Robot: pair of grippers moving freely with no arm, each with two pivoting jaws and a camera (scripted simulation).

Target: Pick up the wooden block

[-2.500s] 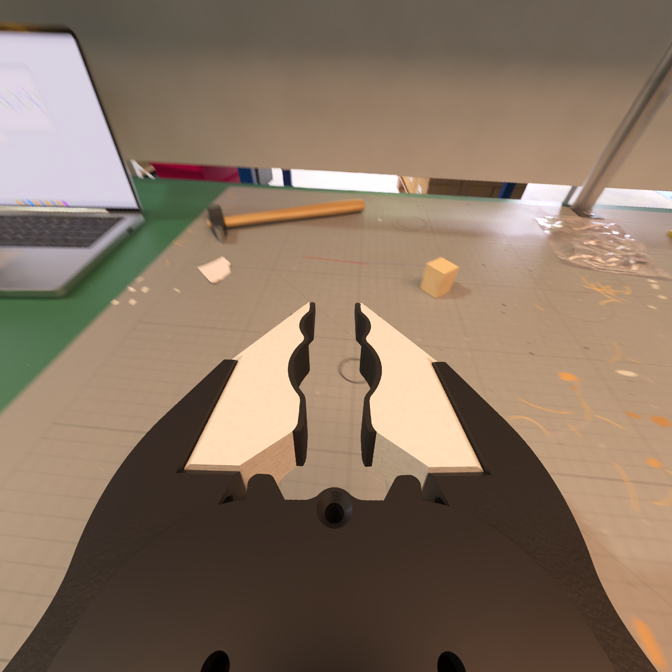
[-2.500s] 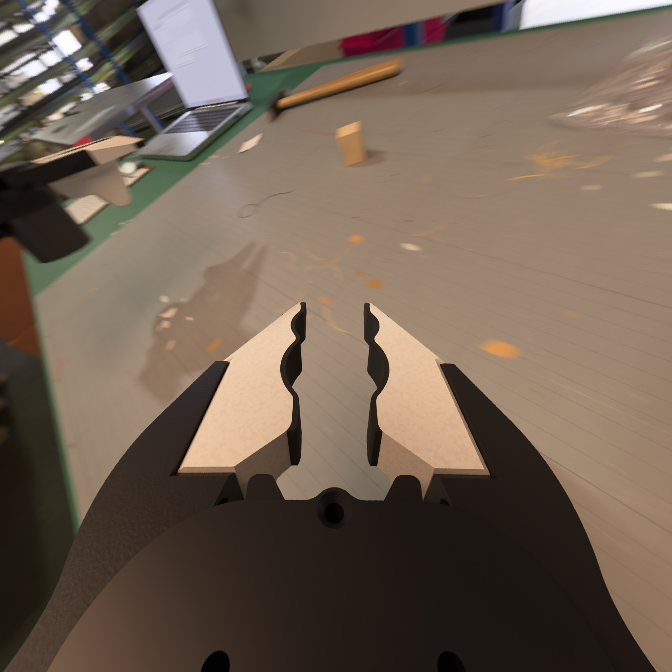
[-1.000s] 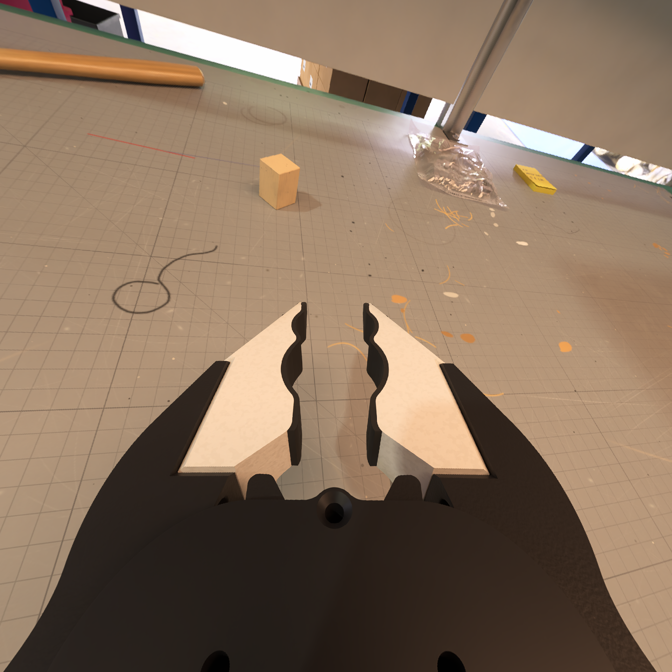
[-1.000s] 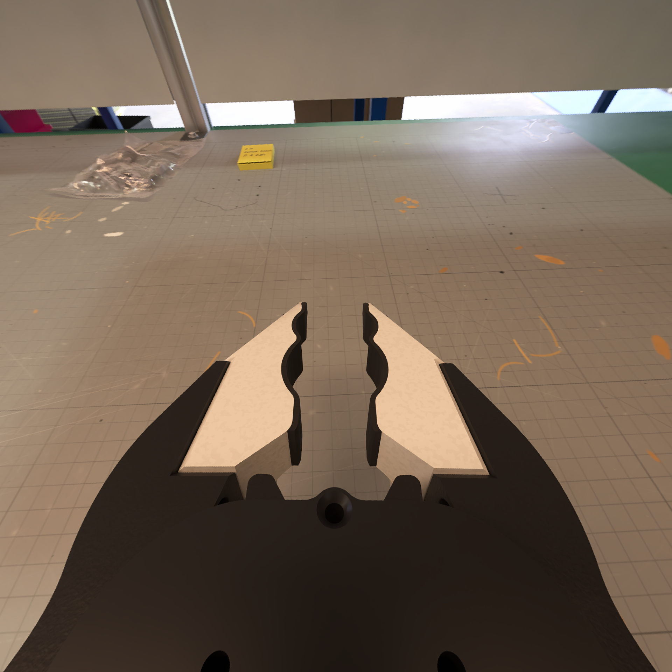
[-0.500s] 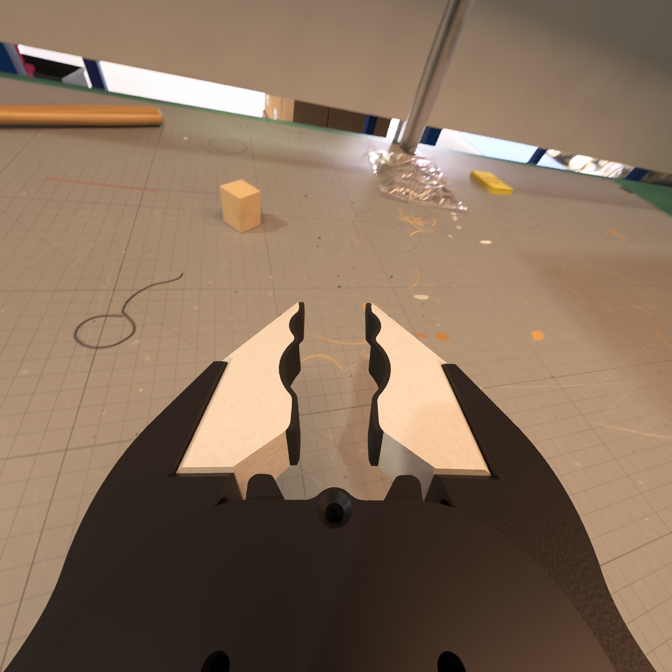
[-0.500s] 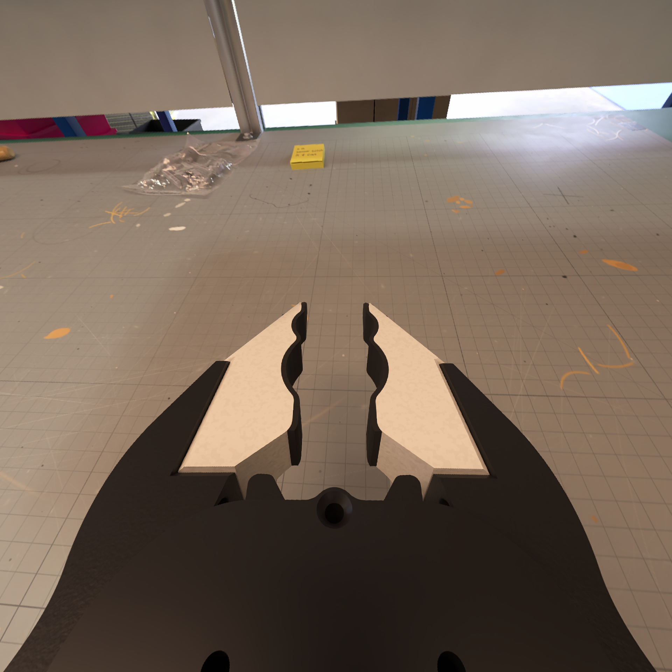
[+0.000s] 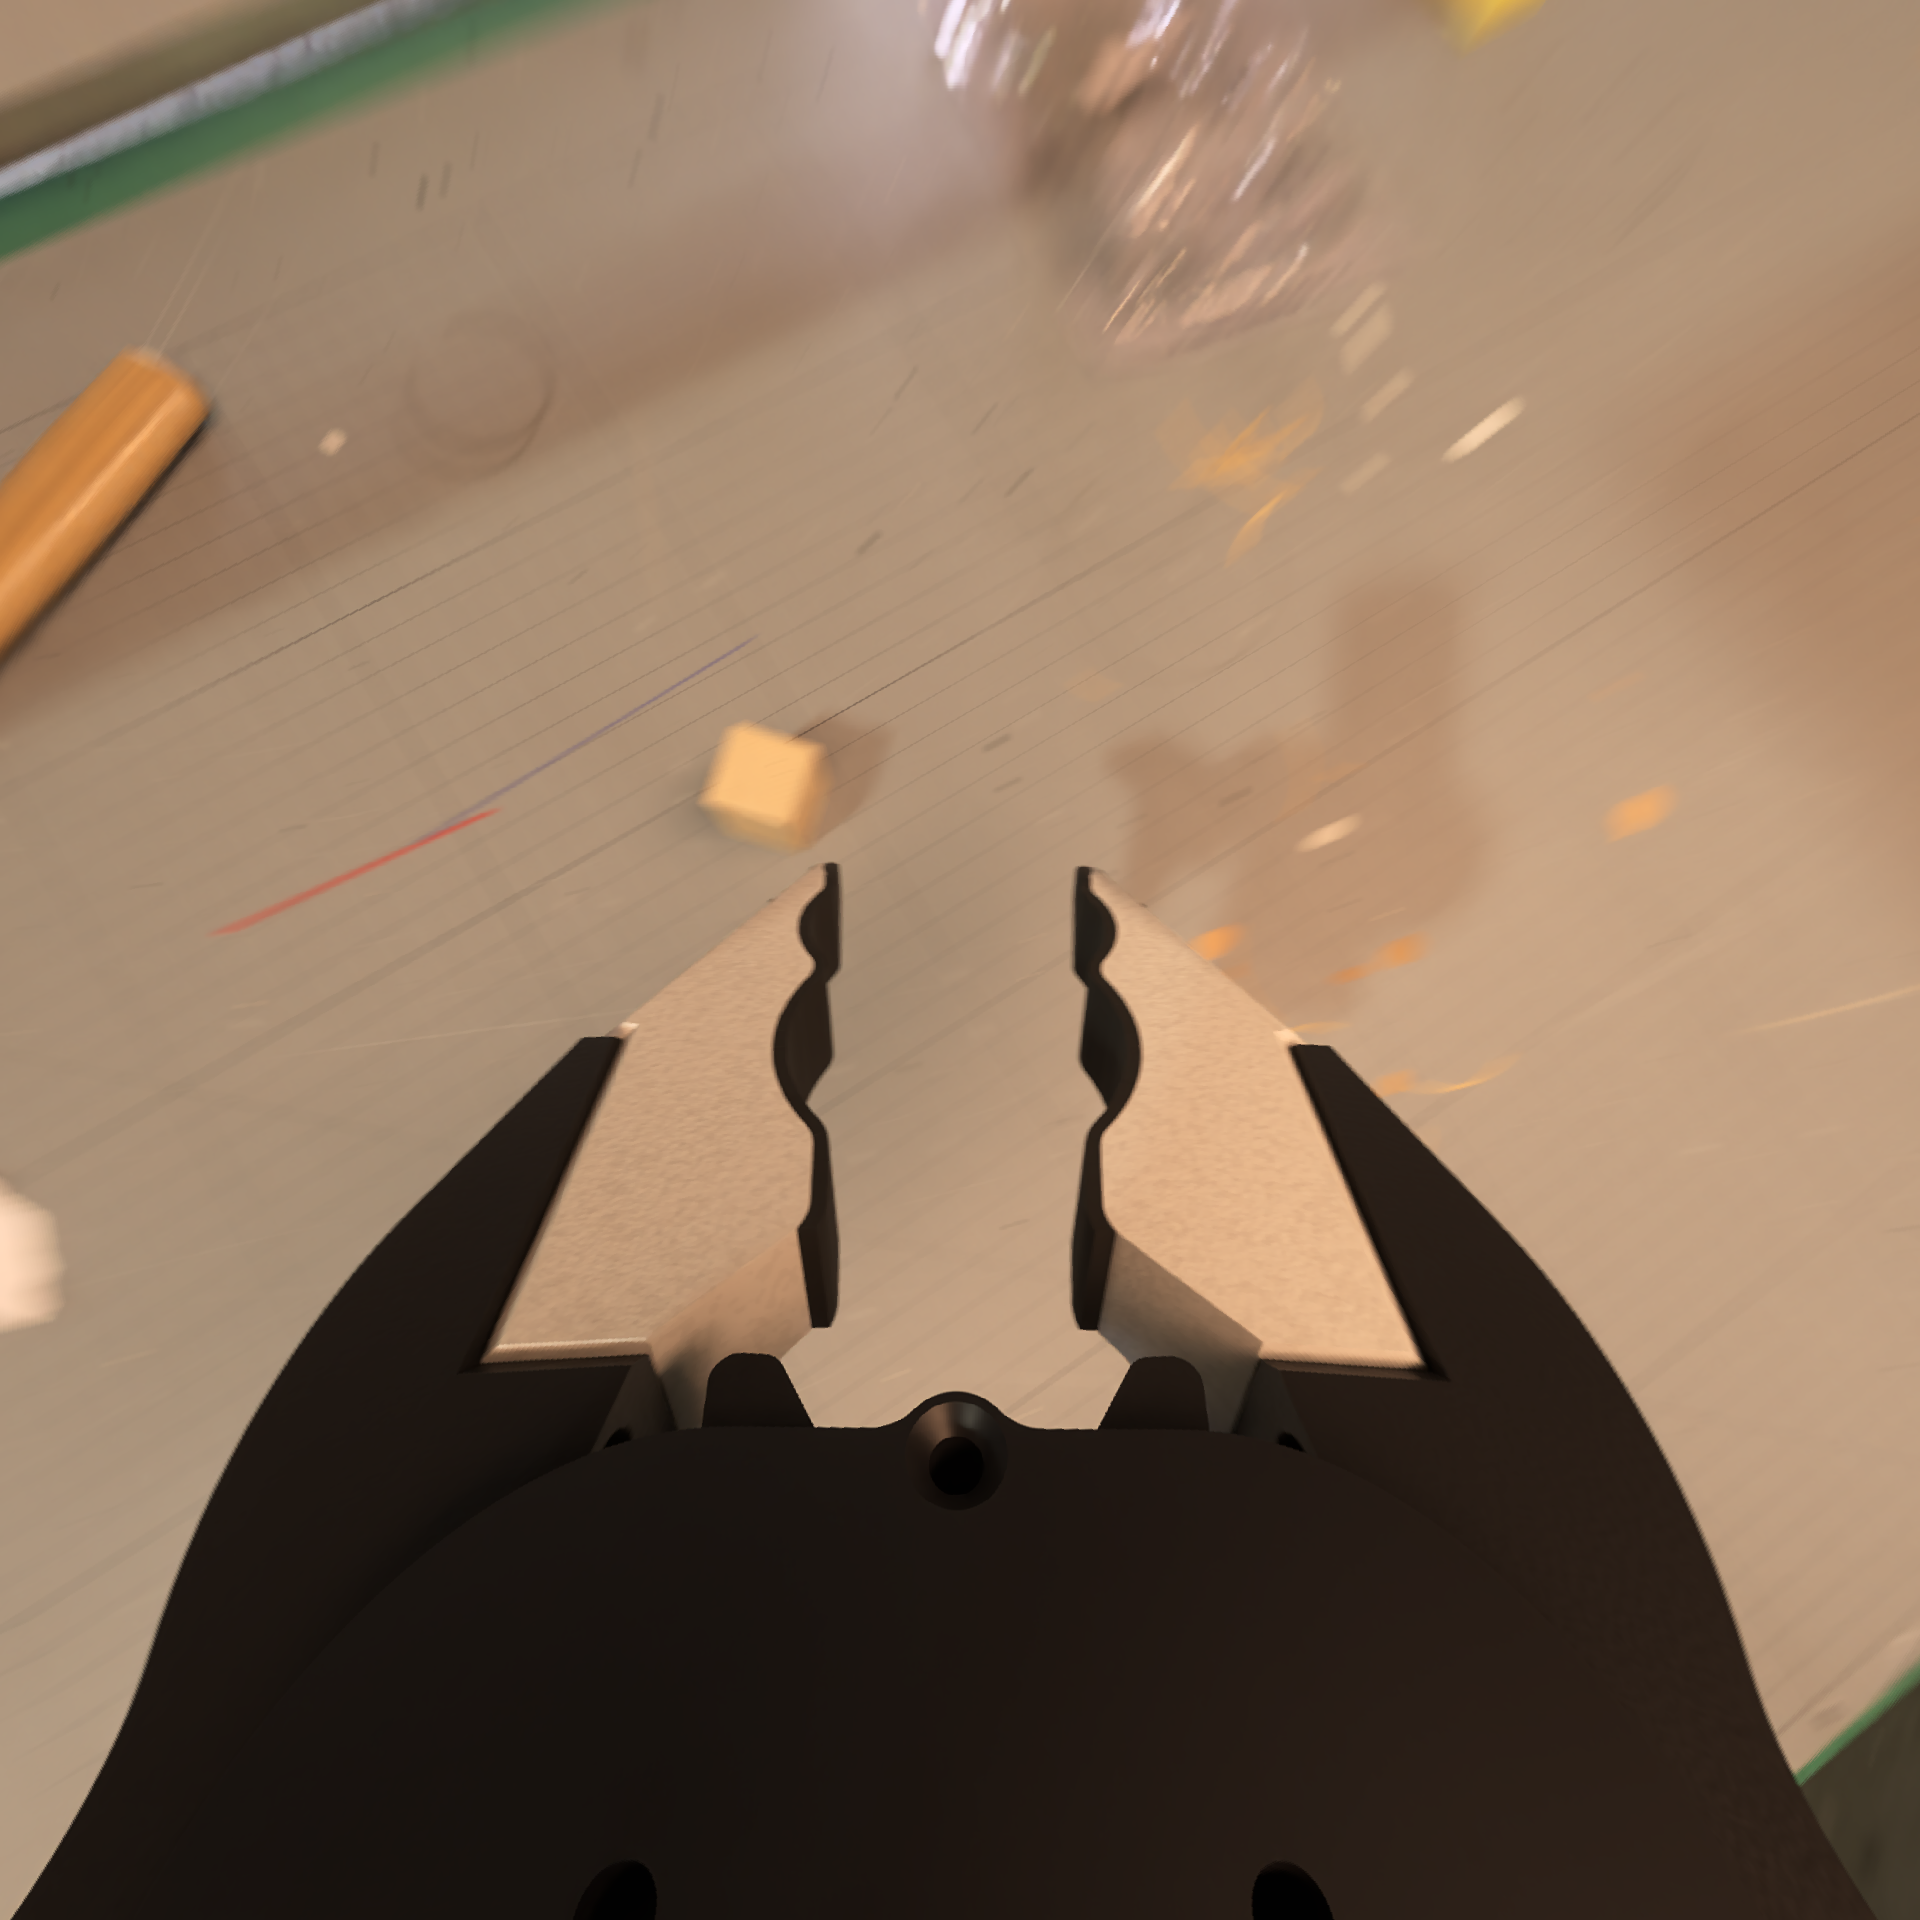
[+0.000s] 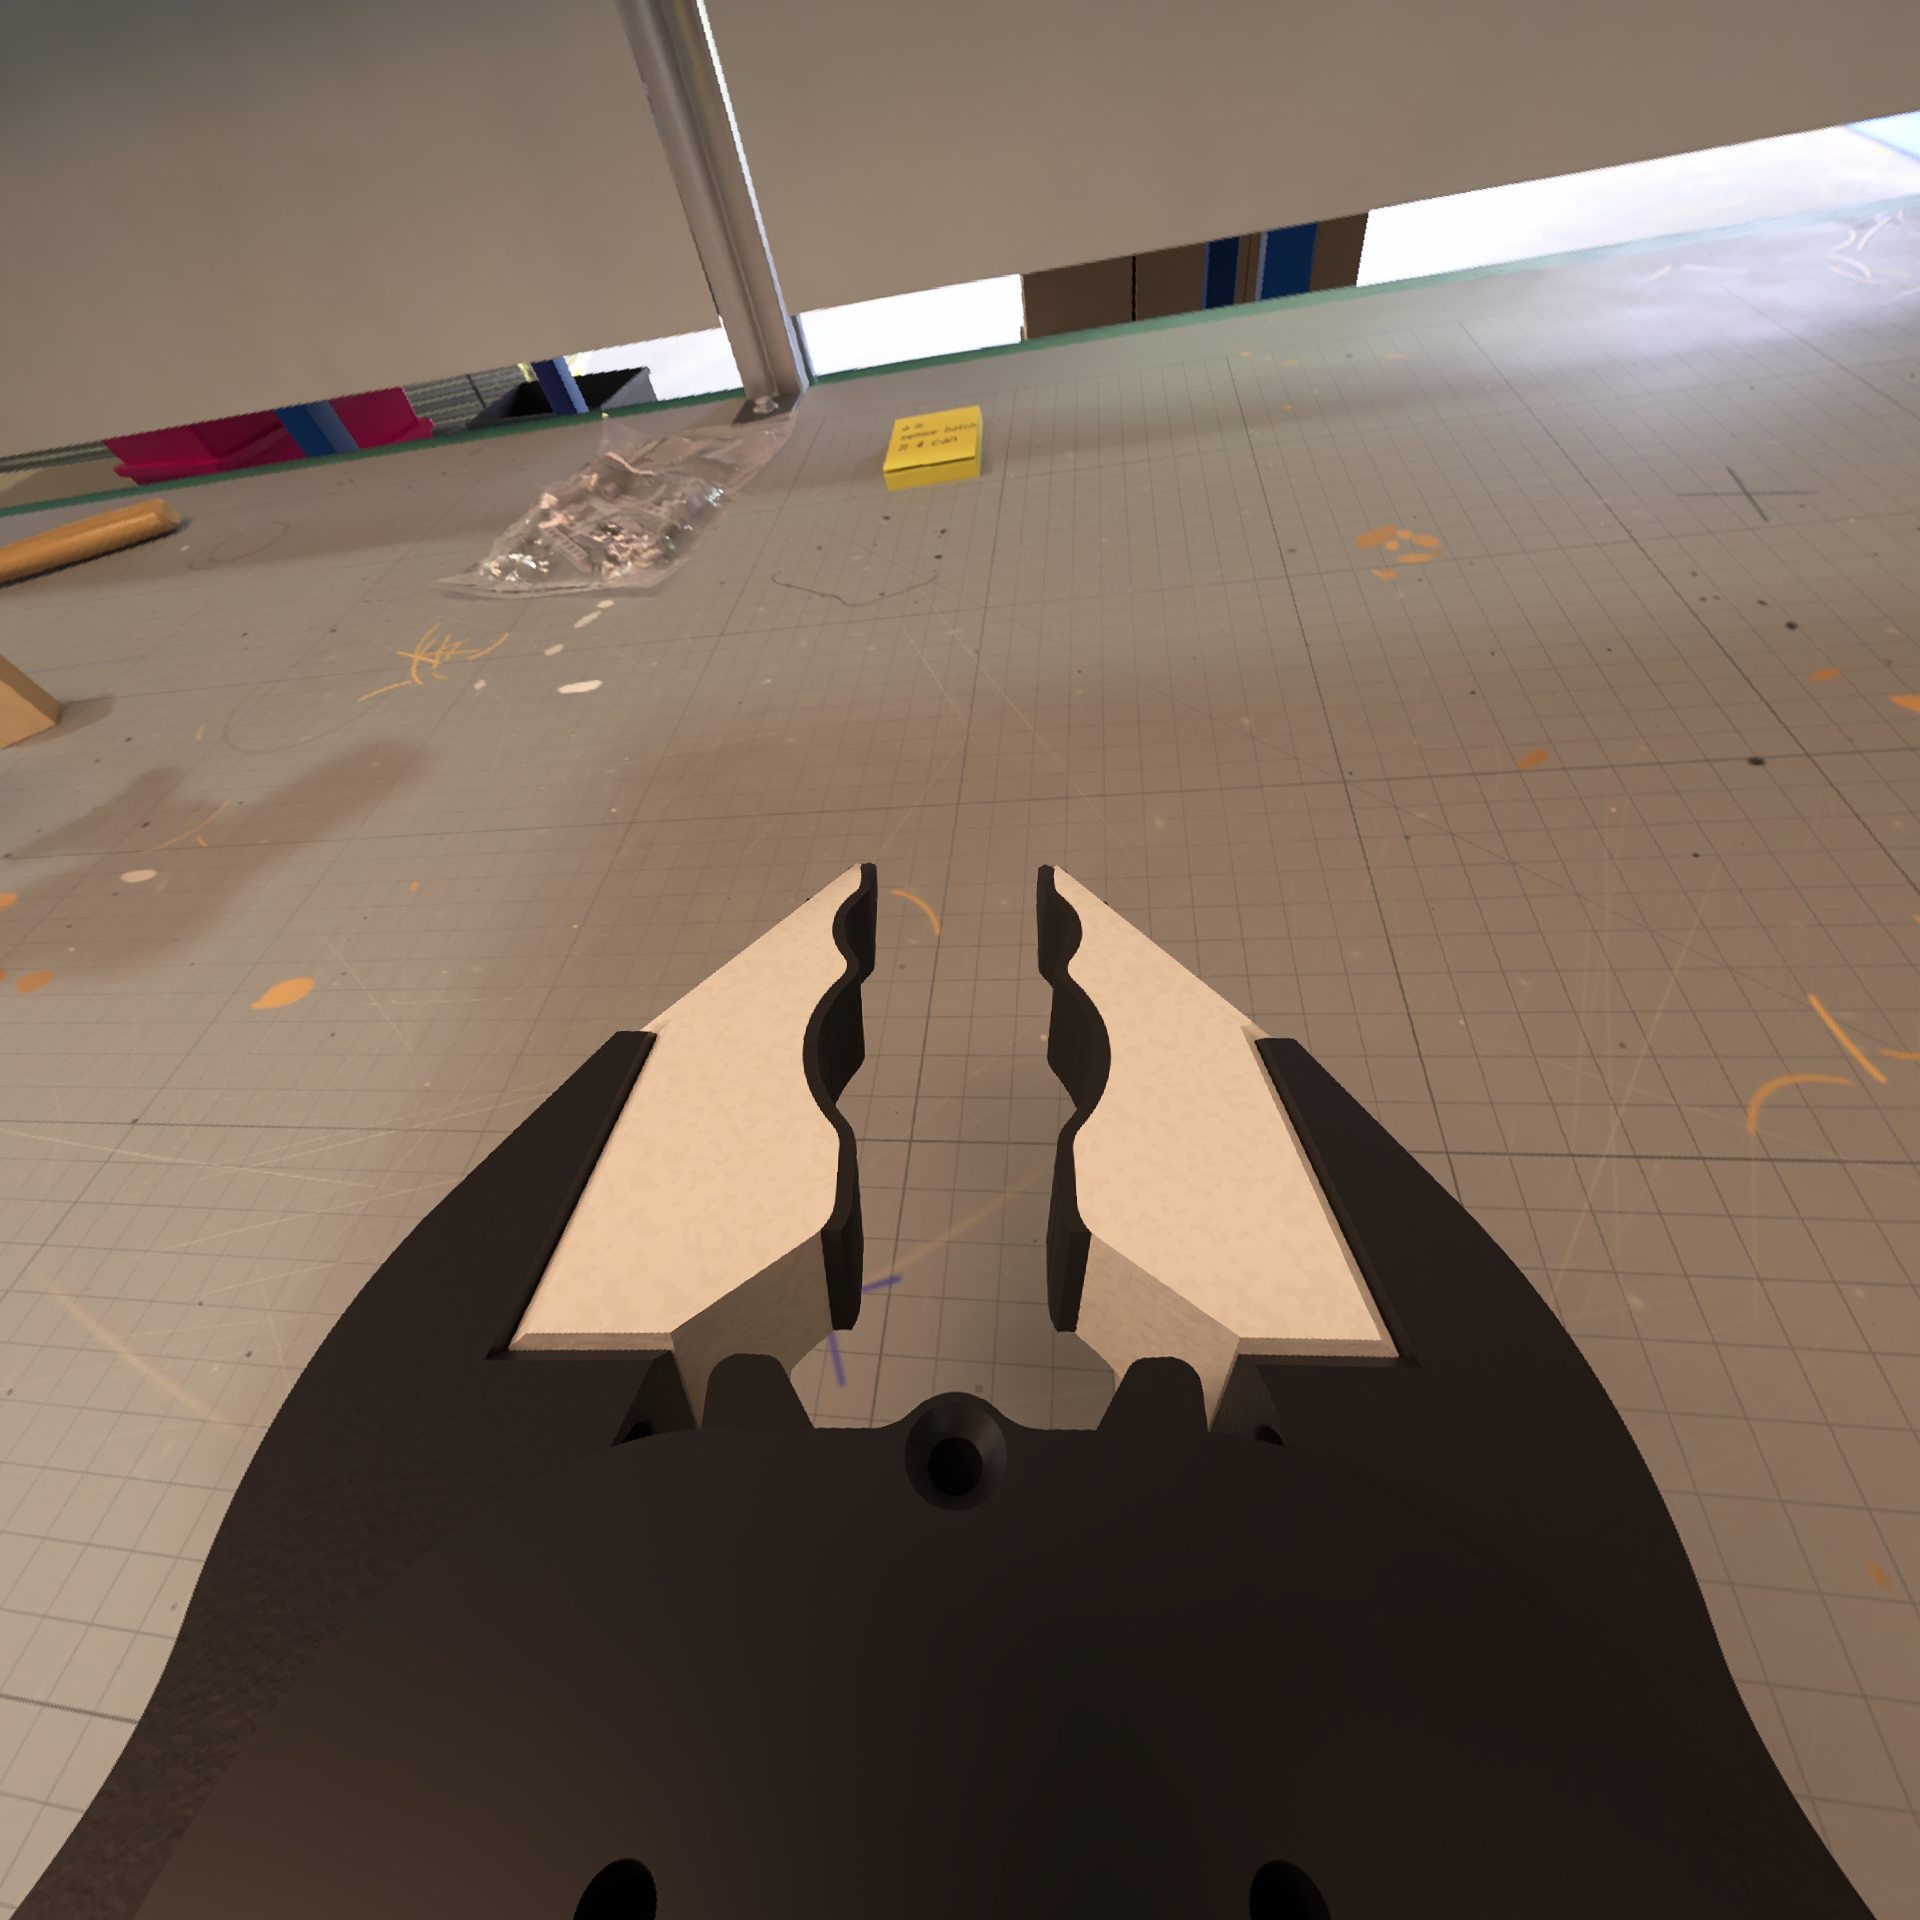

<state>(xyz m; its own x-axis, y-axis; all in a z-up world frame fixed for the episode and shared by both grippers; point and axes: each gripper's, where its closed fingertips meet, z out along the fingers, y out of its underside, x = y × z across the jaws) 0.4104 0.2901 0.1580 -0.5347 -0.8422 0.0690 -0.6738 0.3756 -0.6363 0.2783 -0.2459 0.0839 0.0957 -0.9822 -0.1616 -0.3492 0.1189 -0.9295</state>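
The wooden block (image 7: 764, 788) is a small pale cube on the gridded mat, blurred in the left wrist view. It lies just beyond and a little left of my left gripper (image 7: 954, 883), which is open and empty, above the mat. In the right wrist view only a corner of the block (image 8: 23, 707) shows at the left edge. My right gripper (image 8: 956, 883) is open and empty, far to the right of the block.
A hammer's wooden handle (image 7: 83, 499) lies at the far left; it also shows in the right wrist view (image 8: 83, 540). A clear plastic bag (image 8: 623, 520) and a yellow box (image 8: 933, 447) lie near a metal post (image 8: 717, 197) at the mat's far edge. A white scrap (image 7: 21, 1257) lies left.
The left gripper has swung fast toward the block and tilted downward; the block now lies close ahead of its fingertips, and its jaws stand wider. The right view has shifted slightly, bringing the block's corner into view.
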